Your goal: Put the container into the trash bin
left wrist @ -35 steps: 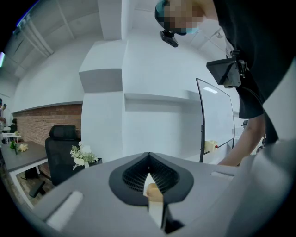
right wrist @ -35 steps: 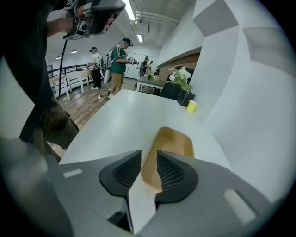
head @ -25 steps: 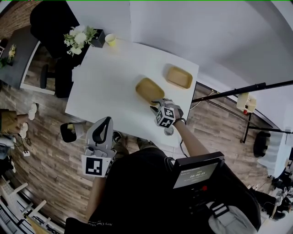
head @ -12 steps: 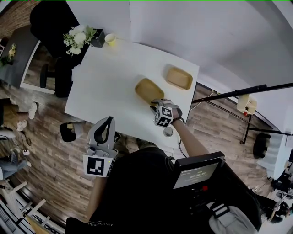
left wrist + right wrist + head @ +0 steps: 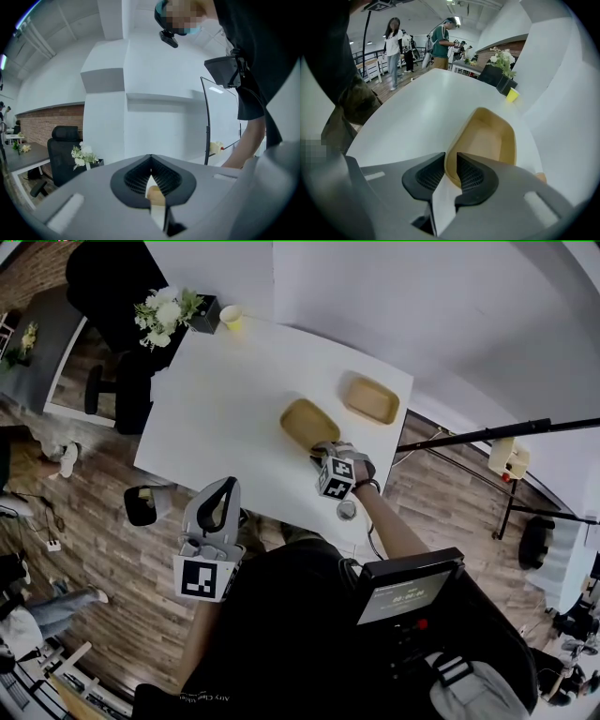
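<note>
The right gripper (image 5: 320, 452) pointed steeply down at the near edge of the white table (image 5: 220, 409), with its marker cube facing up toward the head camera. The person's right hand (image 5: 356, 465) was wrapped round it, and the bare forearm ran back to the near right. In the right gripper view its jaws were closing around the near wall of the tan container (image 5: 487, 136): one pad lay inside the tray and the other outside, both close against the rim but not yet clearly clamped.

That container (image 5: 307, 421) sat on the table's near right part. A second tan container (image 5: 368, 399) lay just beyond it to the far right, apart from it.

The left gripper (image 5: 220, 491) was held off the table on the near left, over the wood floor, pointing roughly level. Its jaws were clenched together on nothing (image 5: 150, 161).

A small black bin (image 5: 141, 505) stood on the floor left of that gripper. At the table's far left corner were a yellow cup (image 5: 230, 318) and a bunch of white flowers (image 5: 164, 313).
</note>
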The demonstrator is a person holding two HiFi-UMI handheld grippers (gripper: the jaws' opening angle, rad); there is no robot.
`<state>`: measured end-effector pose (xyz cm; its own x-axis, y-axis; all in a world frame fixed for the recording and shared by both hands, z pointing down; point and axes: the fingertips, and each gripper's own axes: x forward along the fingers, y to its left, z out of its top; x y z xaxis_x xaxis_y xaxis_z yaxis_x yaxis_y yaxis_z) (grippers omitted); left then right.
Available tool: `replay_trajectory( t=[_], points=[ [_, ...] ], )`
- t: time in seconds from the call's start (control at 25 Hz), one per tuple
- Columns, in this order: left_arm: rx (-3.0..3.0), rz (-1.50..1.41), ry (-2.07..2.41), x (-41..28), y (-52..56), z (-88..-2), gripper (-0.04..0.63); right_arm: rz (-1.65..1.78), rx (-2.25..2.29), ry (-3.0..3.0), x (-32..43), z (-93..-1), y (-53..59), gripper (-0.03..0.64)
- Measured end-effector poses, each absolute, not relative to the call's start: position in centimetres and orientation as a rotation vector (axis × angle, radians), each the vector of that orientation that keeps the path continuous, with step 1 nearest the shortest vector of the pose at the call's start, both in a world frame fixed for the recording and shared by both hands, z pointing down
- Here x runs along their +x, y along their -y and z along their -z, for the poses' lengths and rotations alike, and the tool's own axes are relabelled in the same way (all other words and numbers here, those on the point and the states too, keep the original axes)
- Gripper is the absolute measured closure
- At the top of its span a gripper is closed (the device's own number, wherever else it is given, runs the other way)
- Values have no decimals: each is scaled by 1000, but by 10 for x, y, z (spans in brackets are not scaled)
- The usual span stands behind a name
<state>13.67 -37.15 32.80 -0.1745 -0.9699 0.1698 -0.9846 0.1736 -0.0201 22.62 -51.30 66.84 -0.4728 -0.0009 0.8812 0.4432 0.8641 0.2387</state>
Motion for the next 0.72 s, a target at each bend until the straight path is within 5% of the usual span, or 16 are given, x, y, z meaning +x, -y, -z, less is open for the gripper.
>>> replay_trajectory(
  t=[0.72],
  points=[
    [1928, -230, 2295, 137, 375, -332, 594, 542, -334, 2021, 226, -668, 510, 568]
  ],
)
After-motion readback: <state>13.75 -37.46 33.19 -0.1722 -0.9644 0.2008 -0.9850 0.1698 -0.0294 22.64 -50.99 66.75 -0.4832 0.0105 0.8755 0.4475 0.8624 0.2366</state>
